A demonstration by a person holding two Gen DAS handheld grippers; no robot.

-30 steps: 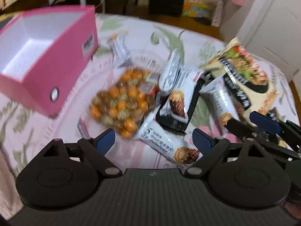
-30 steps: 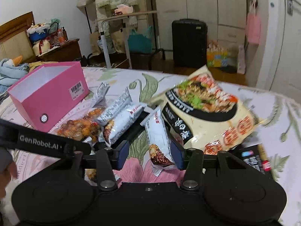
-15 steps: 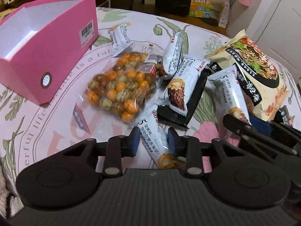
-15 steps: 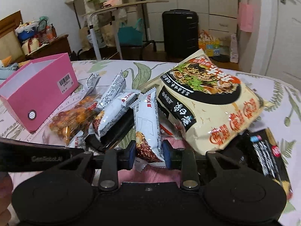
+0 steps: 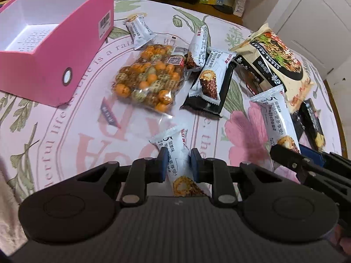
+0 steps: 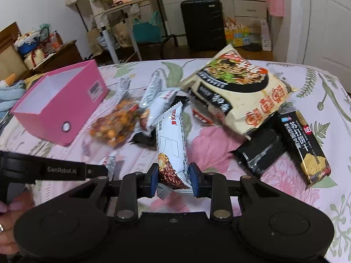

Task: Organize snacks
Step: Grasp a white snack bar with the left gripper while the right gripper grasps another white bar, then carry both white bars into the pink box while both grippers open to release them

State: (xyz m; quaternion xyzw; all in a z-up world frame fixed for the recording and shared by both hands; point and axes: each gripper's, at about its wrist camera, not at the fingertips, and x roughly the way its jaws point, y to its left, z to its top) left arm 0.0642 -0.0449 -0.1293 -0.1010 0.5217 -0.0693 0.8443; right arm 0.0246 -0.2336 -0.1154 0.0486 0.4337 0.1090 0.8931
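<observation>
We have each pair of tongs, left tongs (image 5: 176, 164) and right tongs (image 6: 173, 178), clenched on a white snack bar, the left bar (image 5: 175, 153) and the right bar (image 6: 172, 144), light, crinkly, slippery packets best pinched mid-body, with the pink box (image 5: 50, 50) ahead-left.

The left gripper (image 5: 177, 161) pinches a white snack bar (image 5: 175, 151) between its blue pads (image 5: 162, 164) — the wrapper sticks out ahead of the fingertips. Ahead of it lies a clear bag of orange and speckled balls (image 5: 147, 77); far ahead-left sits the open pink box (image 5: 72, 50). To its right — the right gripper (image 5: 307, 162) grips another white bar (image 5: 277, 118).
</observation>
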